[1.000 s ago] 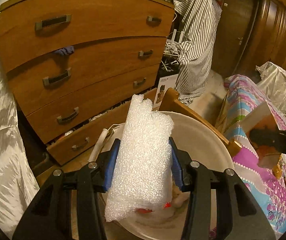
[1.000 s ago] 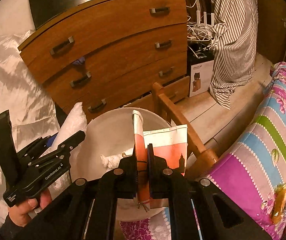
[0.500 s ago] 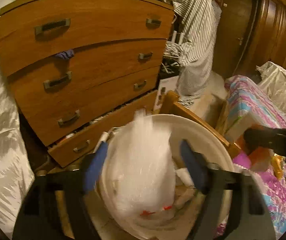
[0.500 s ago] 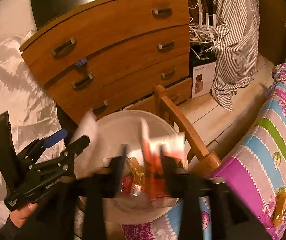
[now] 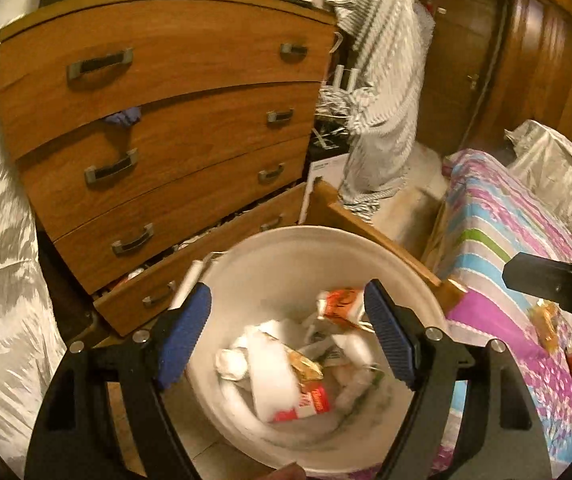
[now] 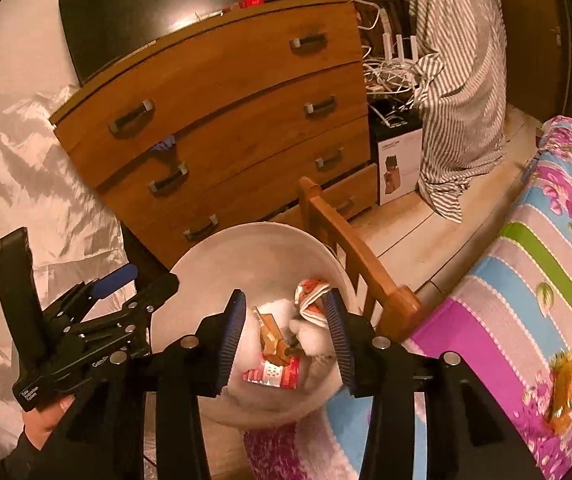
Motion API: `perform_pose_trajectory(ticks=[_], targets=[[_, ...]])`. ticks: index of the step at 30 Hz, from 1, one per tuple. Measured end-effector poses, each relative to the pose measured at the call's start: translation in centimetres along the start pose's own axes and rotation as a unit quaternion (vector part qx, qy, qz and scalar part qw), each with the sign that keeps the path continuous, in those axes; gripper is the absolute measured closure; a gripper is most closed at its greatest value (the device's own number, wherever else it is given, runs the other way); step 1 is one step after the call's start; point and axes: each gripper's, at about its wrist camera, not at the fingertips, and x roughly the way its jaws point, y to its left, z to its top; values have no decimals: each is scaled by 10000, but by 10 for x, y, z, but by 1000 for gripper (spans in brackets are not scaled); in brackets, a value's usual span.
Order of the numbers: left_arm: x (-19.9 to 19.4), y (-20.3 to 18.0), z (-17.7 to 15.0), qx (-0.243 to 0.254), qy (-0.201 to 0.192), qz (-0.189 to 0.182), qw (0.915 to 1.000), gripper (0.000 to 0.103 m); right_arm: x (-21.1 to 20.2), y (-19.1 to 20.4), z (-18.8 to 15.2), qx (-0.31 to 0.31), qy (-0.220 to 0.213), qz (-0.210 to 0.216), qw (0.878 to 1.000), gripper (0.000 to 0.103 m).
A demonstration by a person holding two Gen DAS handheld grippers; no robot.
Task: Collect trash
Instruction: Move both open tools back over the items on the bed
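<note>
Both grippers hang over the white bin, and both are now empty. A second ago the left gripper was clamped on a roll of bubble wrap; its blue pads now stand wide apart with nothing between them, and the bubble wrap lies inside the bin among the other trash. The right gripper had been pinched tight on a red-and-white paper bag; its jaws are now parted and free, and the bag rests crumpled against the far inner wall of the bin, beside a red packet and a small brown wrapper. The bin stands on the floor between the wooden dresser and the bed's wooden frame, close to the bed's near corner. An orange wrapper lies on the flowered bedspread, near its right edge and well apart from the bin.
</note>
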Motion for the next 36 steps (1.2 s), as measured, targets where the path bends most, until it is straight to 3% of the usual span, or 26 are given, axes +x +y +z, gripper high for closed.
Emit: perform_pose_trajectory(ticks=[4, 7, 13, 16, 23, 26, 30, 31, 34, 36], targets=[[-12, -33, -10, 233, -41, -275, 9993, 27, -49, -22, -42, 73, -450, -104, 9989, 59], [-17, -76, -21, 526, 10, -574, 9970, 28, -94, -53, -91, 224, -762, -287, 9964, 54], [-24, -175, -57, 1210, 228, -1284, 9840, 27, -188, -143, -215, 855, -1060, -992, 9857, 49], [-23, -227, -83, 1558, 449, -1605, 9736, 28, -226, -183, -271, 1185, -1103, -1285, 9784, 48], [-18, -344, -147, 2464, 894, -2112, 9416, 28, -313, -288, -398, 1699, -869, -2488, 9496, 46], [-16, -394, -168, 2757, 944, -2253, 9297, 28, -338, -325, -439, 2074, -882, -2648, 9376, 46], [-8, -453, -191, 3089, 928, -2306, 9180, 27, -351, -346, -468, 2286, -967, -2574, 9339, 41], [-5, -466, -193, 3128, 913, -2305, 9169, 27, -349, -348, -469, 2301, -986, -2543, 9342, 40], [8, -482, -173, 2565, 836, -2194, 9376, 27, -353, -361, -475, 2369, -1087, -2436, 9342, 40], [19, -496, -158, 2296, 851, -2177, 9448, 28, -354, -368, -477, 2442, -1150, -2408, 9323, 40]])
